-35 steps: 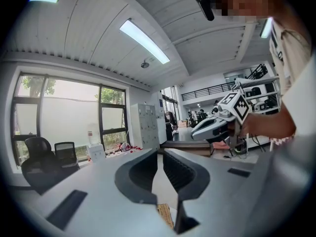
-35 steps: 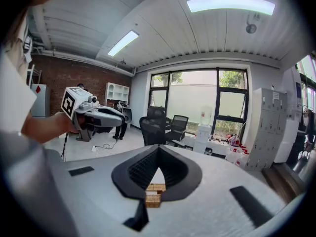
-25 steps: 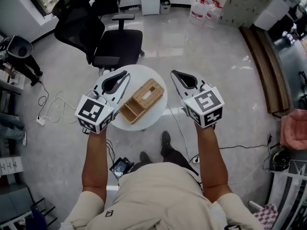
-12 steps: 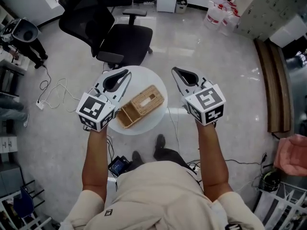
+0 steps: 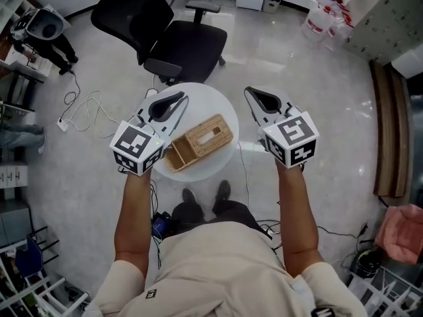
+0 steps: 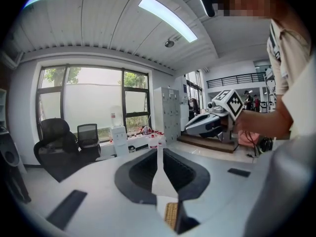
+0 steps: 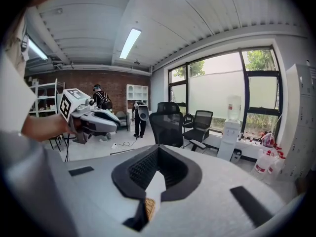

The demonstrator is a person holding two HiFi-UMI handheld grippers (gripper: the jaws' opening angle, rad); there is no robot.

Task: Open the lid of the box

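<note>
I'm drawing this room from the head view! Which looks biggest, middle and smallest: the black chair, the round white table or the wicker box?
Largest: the black chair, only slightly bigger than the table.
Middle: the round white table.
Smallest: the wicker box, sitting on that table.

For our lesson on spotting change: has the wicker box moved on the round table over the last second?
No. The wicker box keeps its place and slant against the rim of the round table; only the camera's view has shifted.
</note>
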